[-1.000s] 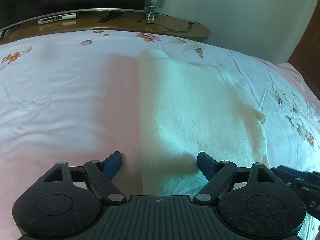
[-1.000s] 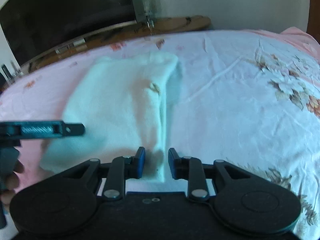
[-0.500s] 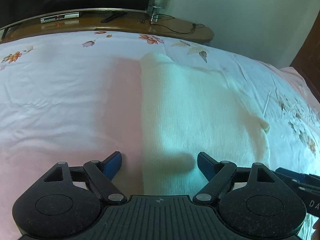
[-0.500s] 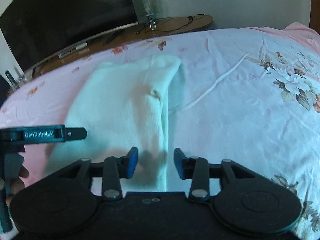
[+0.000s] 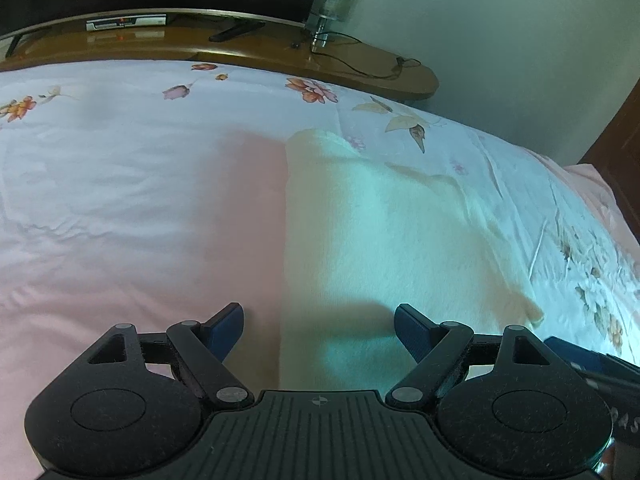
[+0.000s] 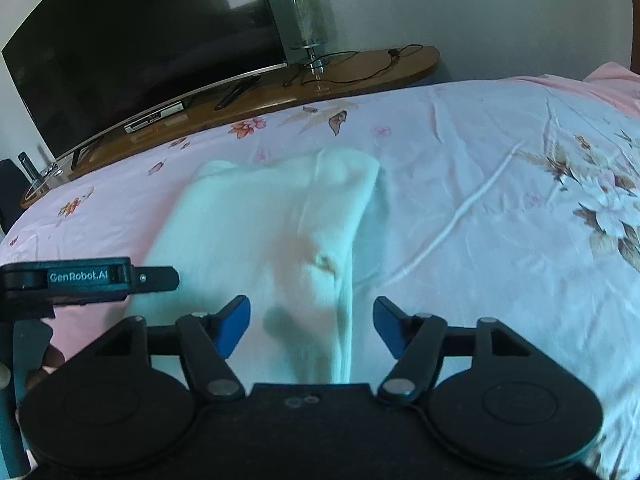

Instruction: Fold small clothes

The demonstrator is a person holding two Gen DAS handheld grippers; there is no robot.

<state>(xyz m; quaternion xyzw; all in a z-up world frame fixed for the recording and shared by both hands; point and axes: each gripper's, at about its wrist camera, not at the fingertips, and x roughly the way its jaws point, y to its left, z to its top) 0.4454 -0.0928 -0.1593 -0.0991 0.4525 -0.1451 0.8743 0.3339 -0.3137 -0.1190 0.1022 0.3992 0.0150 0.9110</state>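
1. The pale cream knitted garment (image 5: 384,240) lies flat on the pink floral bedsheet (image 5: 120,208), already laid into a long narrow panel with one straight edge on its left side in the left wrist view.

2. Along its right side a layer is doubled over, showing as a raised fold line and a small pucker (image 6: 326,262); the right wrist picture is blurred here, so how neatly that layer sits cannot be told for sure.

3. The left gripper (image 5: 318,330) hangs over the near end of the garment with its blue-padded fingers wide apart and nothing between the pads, straddling the straight left edge.

4. The right gripper (image 6: 312,326) is over the near right fold; its jaws are opening, and the cloth beneath lies free of both pads.

5. The black body of the left gripper, with a hand on it, shows at the left edge of the right wrist view, near the garment's other side.

6. Beyond the bed stand a curved wooden shelf (image 6: 280,92), a dark television screen (image 6: 140,52) and a glass-shaded lamp (image 6: 306,20).

7. Risks, as a judgement: the soft knit may cling to a pad and drag the doubled layer open; uneven grips at the two near corners would skew the crosswise fold; the rumpled sheet may be pinched with the cloth.
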